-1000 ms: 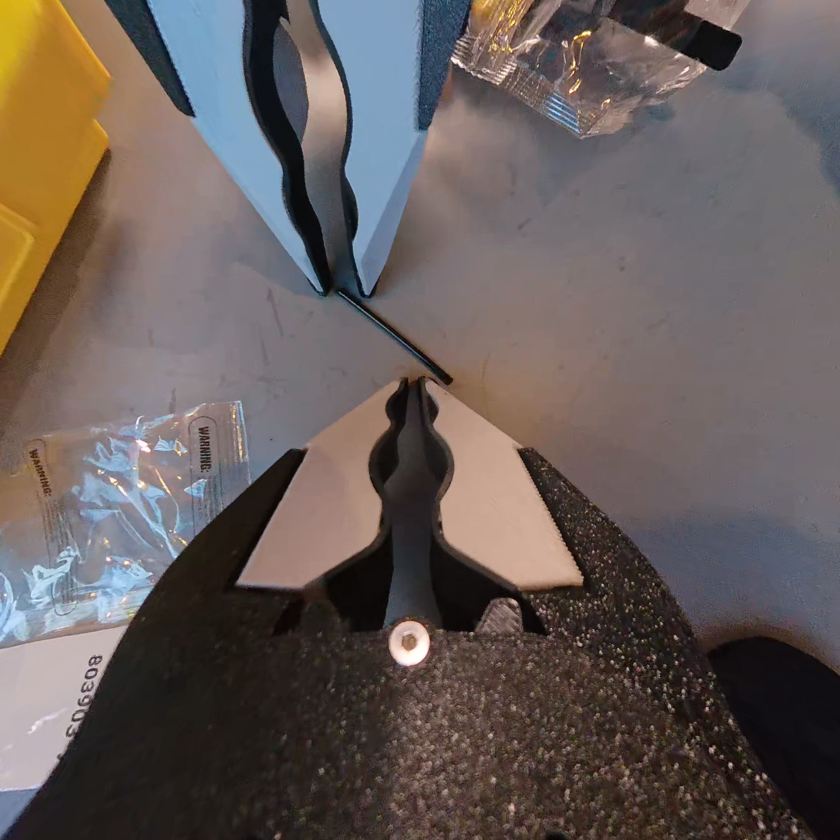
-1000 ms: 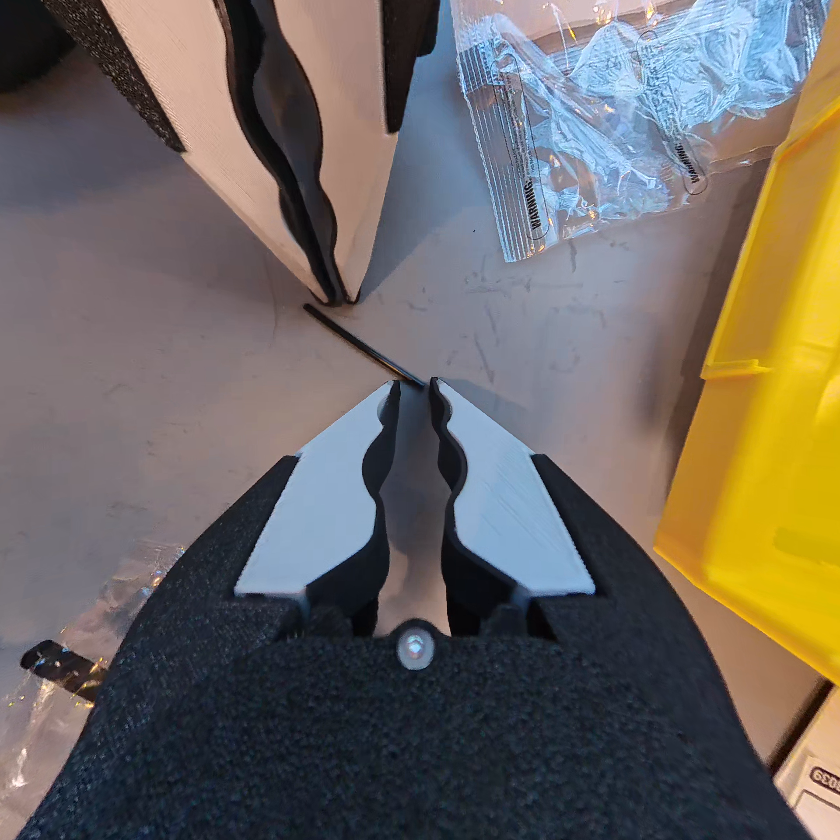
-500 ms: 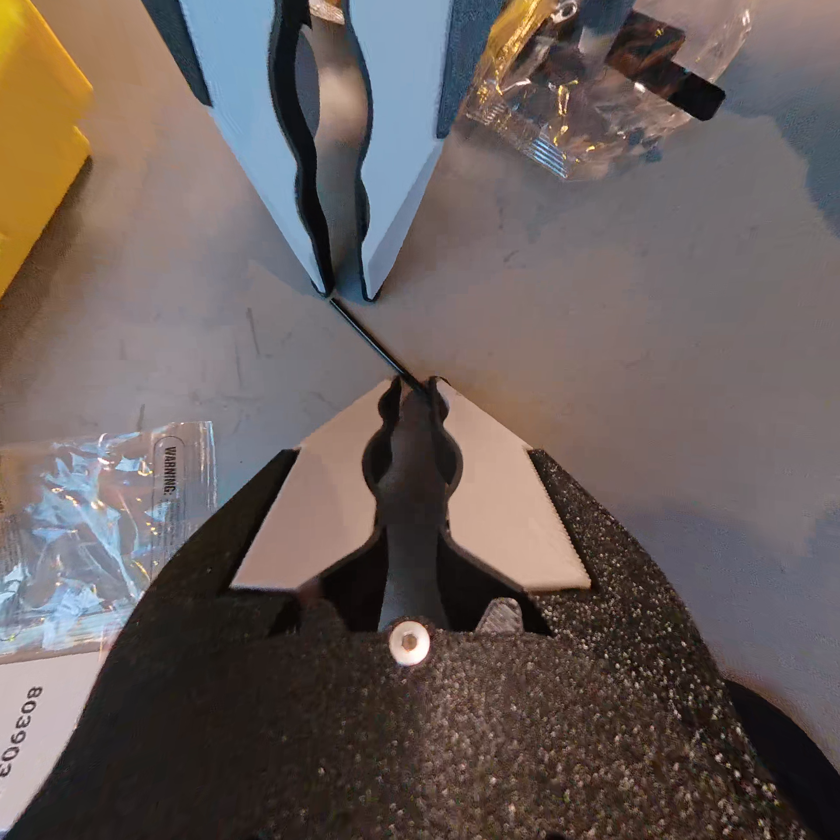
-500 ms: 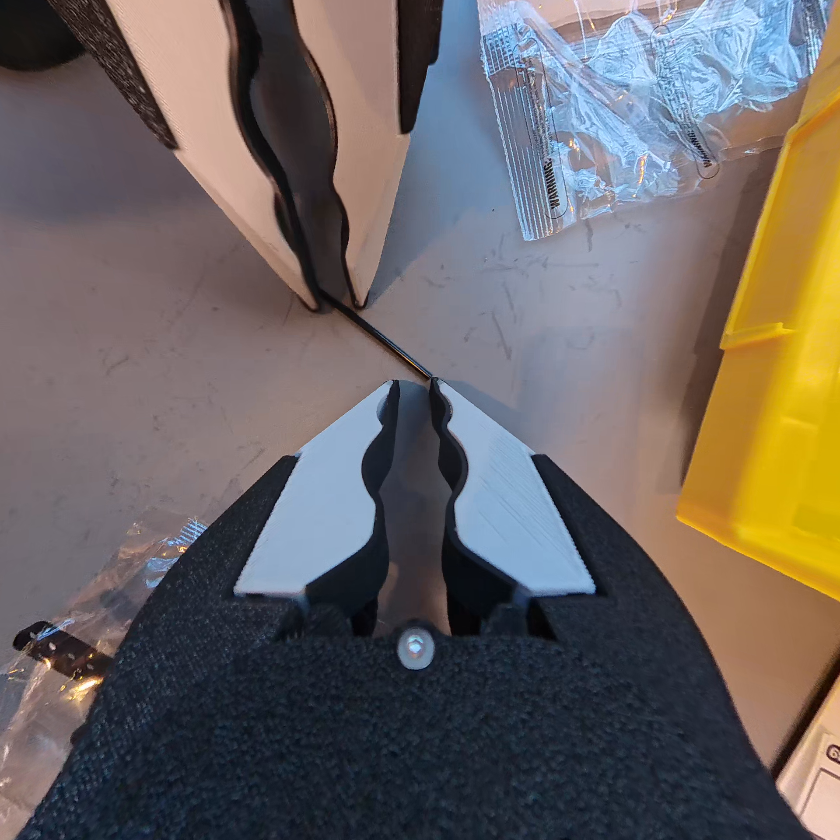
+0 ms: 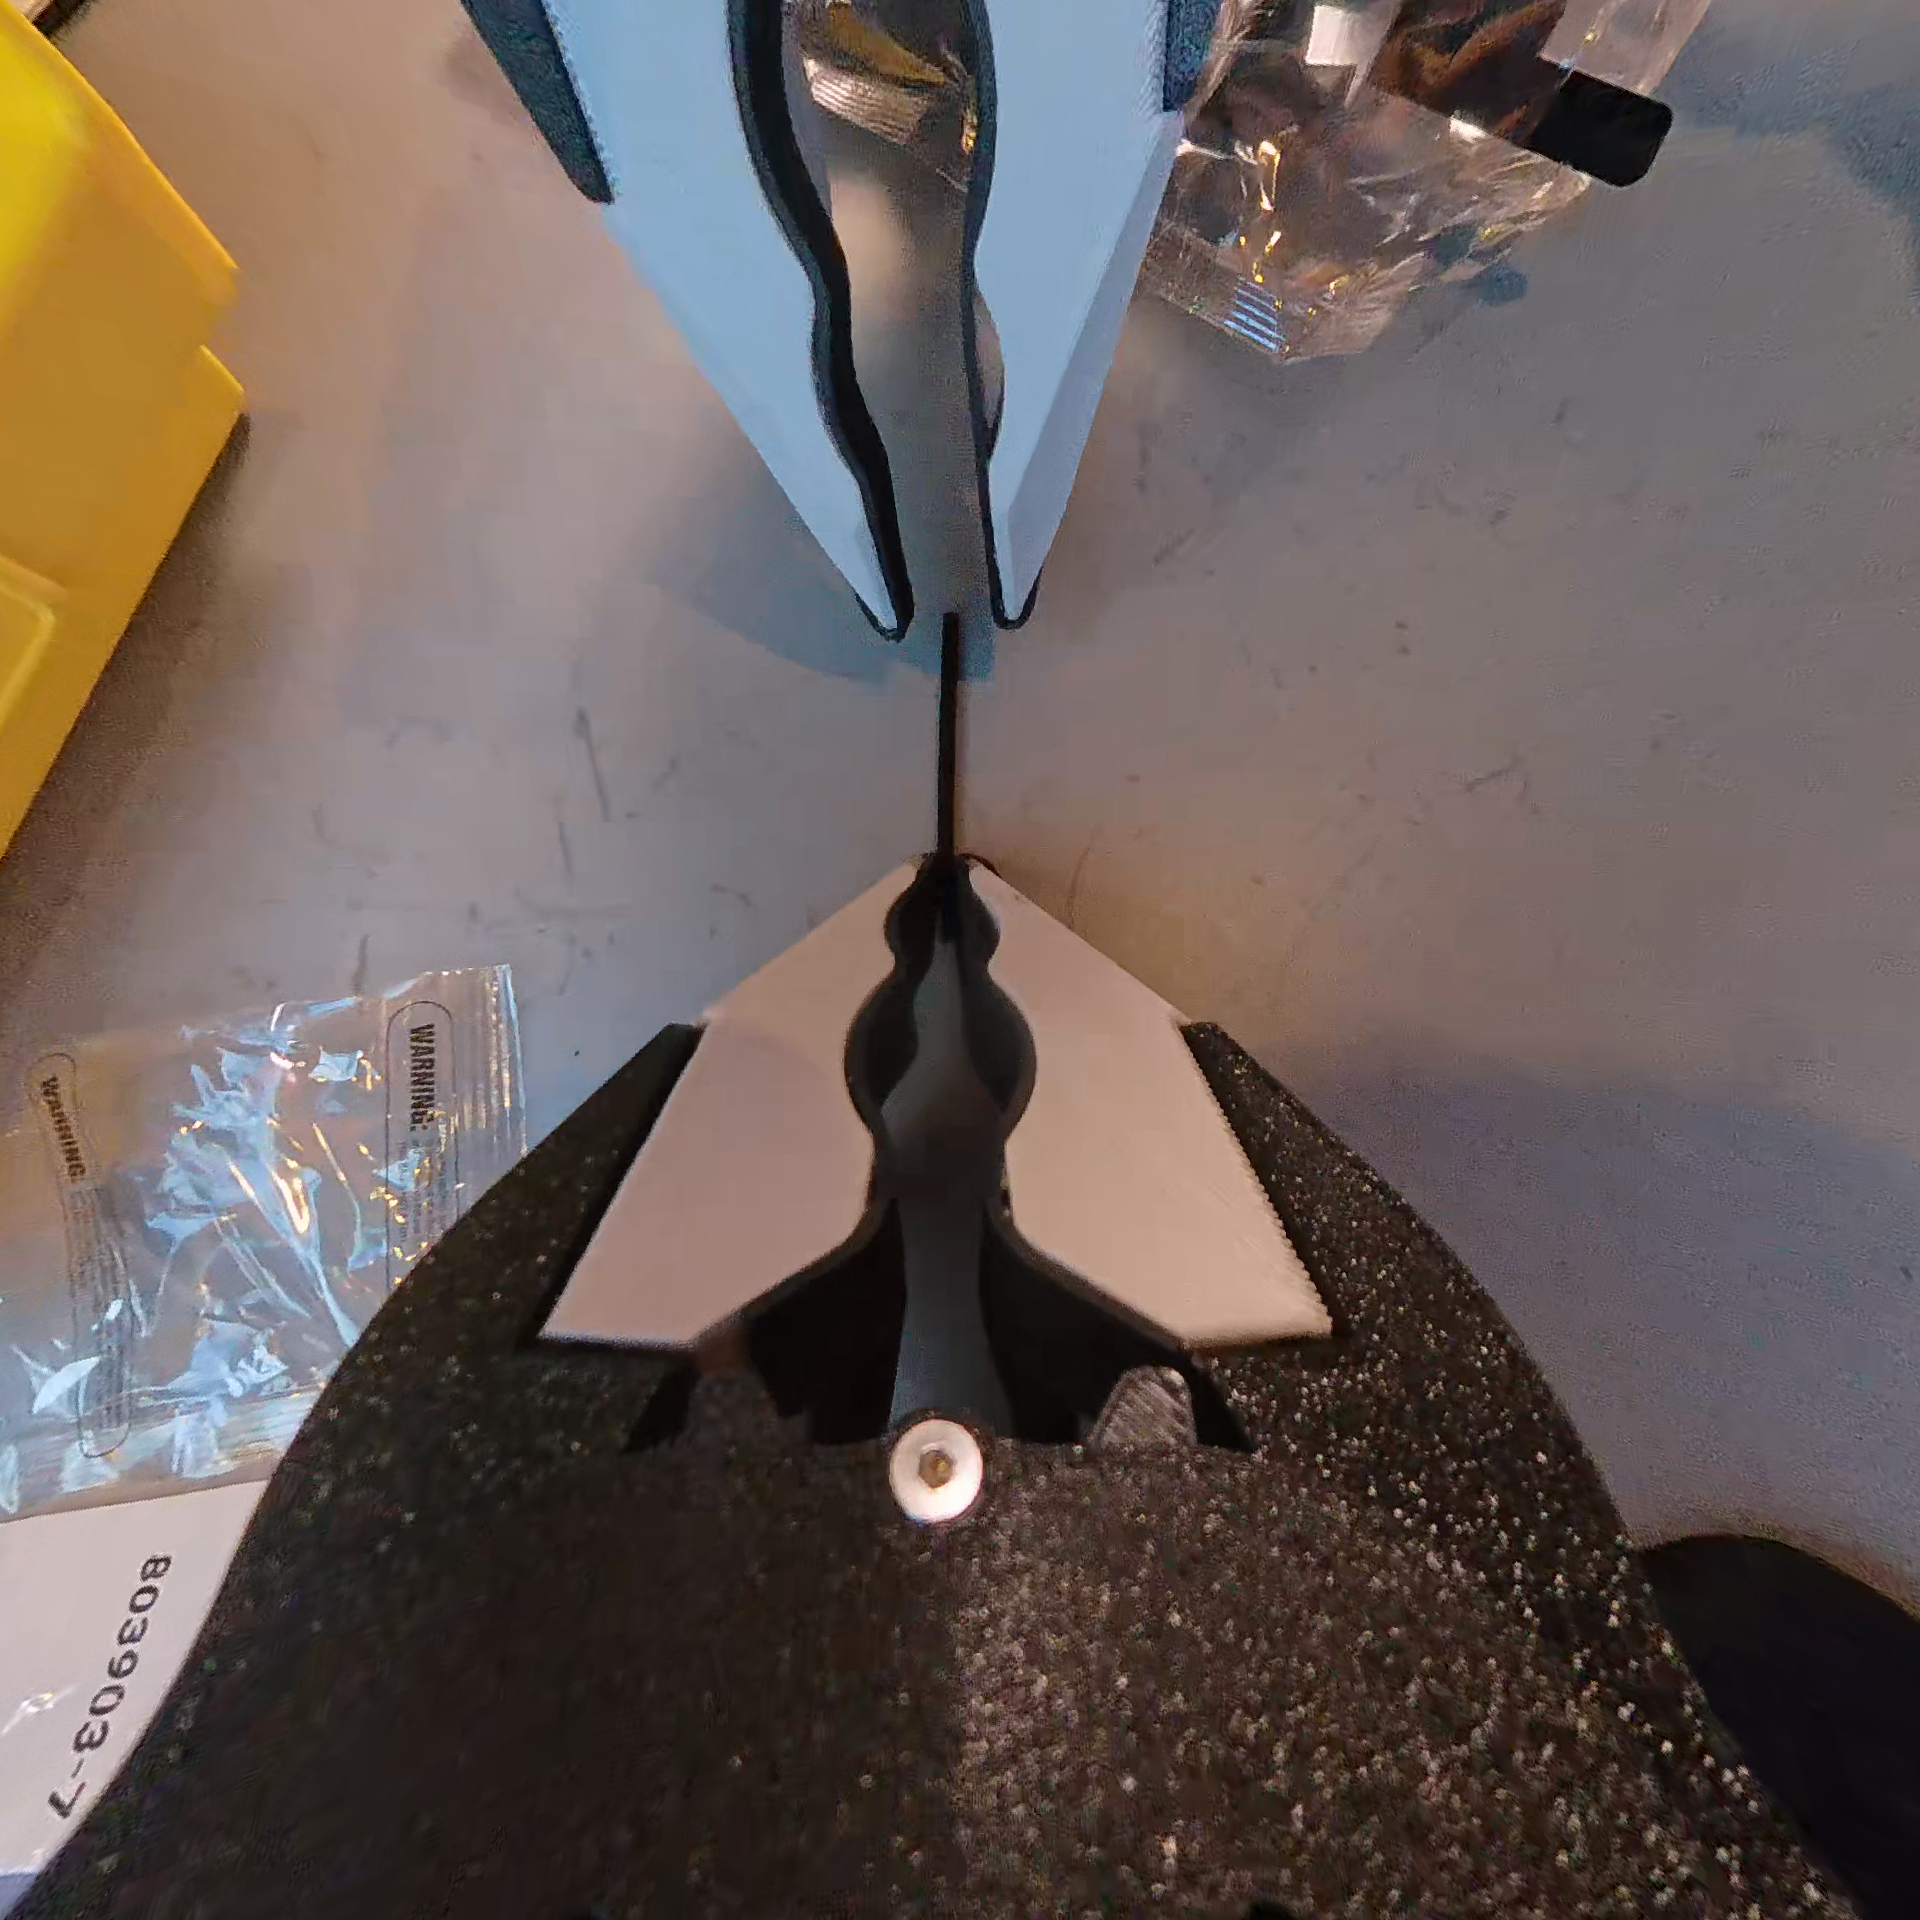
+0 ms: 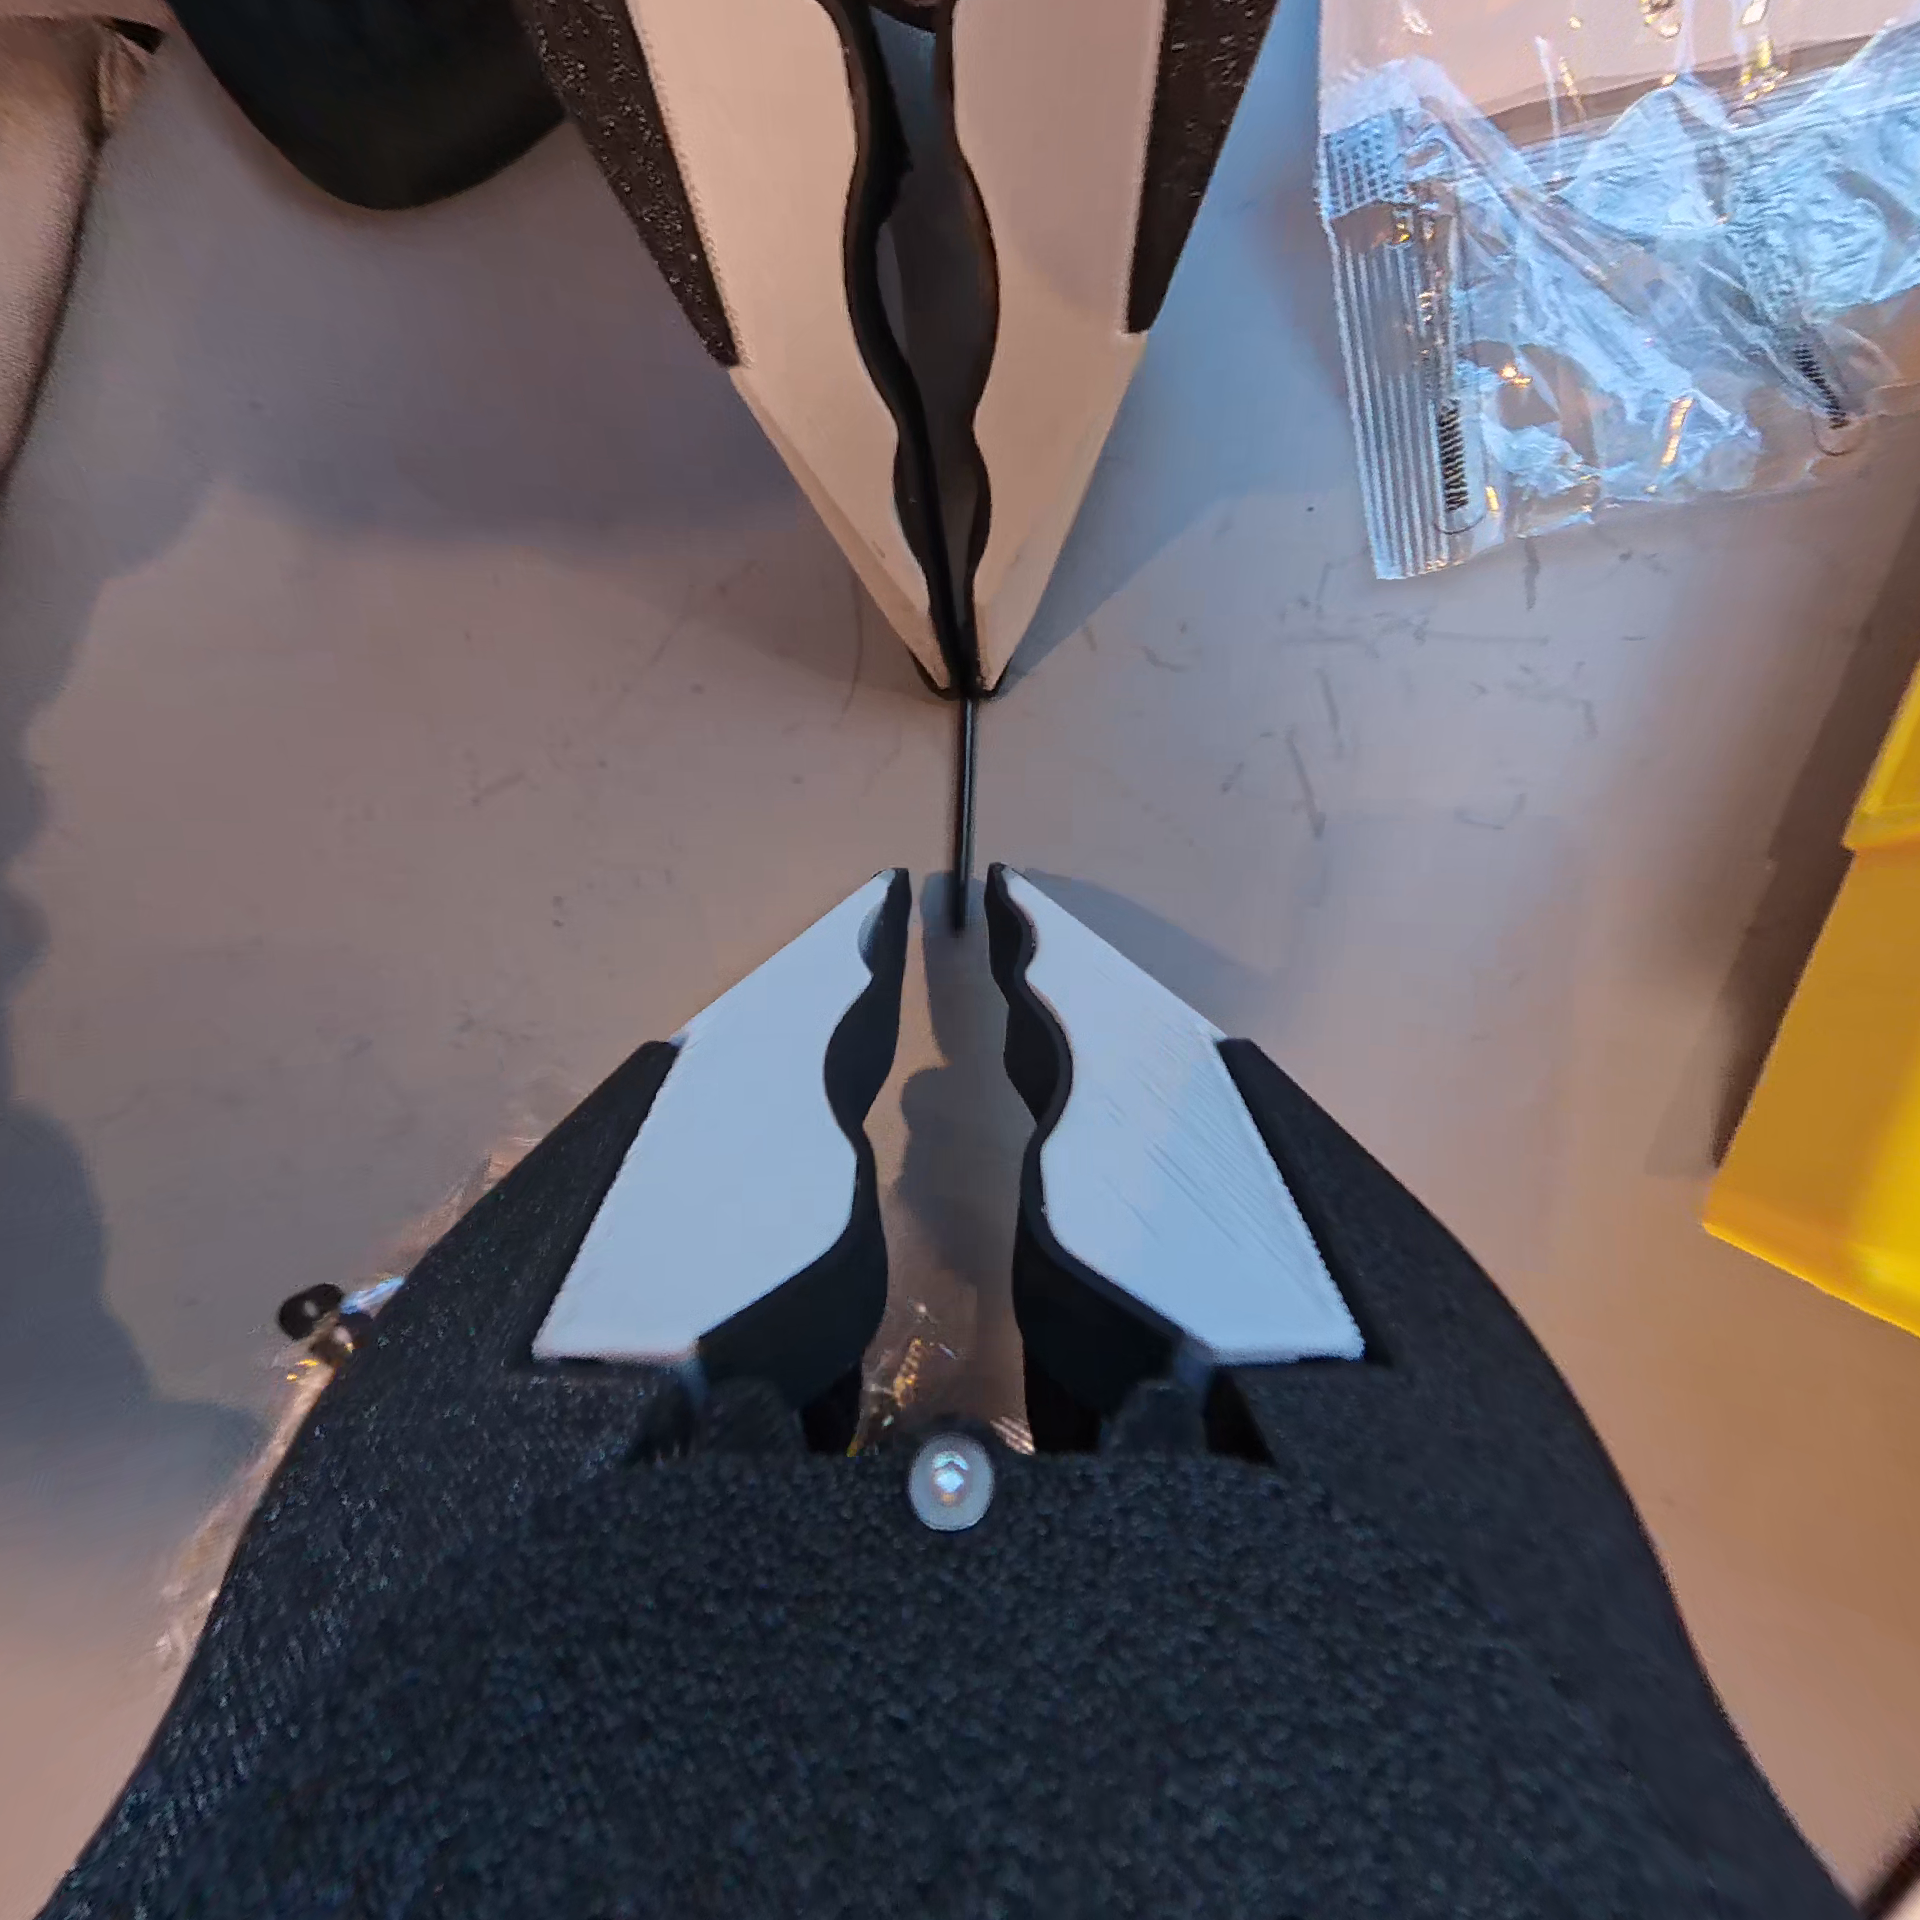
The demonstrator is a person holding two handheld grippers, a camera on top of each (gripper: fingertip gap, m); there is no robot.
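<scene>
The left gripper (image 5: 948, 868) is clenched on one end of a thin black metal rod (image 5: 949, 743), which runs straight between the two grippers just above the scuffed grey worktop (image 5: 1455, 779). The right gripper (image 6: 948, 883) stands parted, its tips flanking the rod's free end without touching. A yellow plastic bin (image 6: 1849, 1091) and a clear plastic bag (image 5: 260, 1164) lie aside.

The left gripper (image 6: 964, 681) pinches the far end of a thin black rod (image 6: 965, 800) — its near end lies between the right gripper's (image 6: 948, 891) parted fingertips.
</scene>
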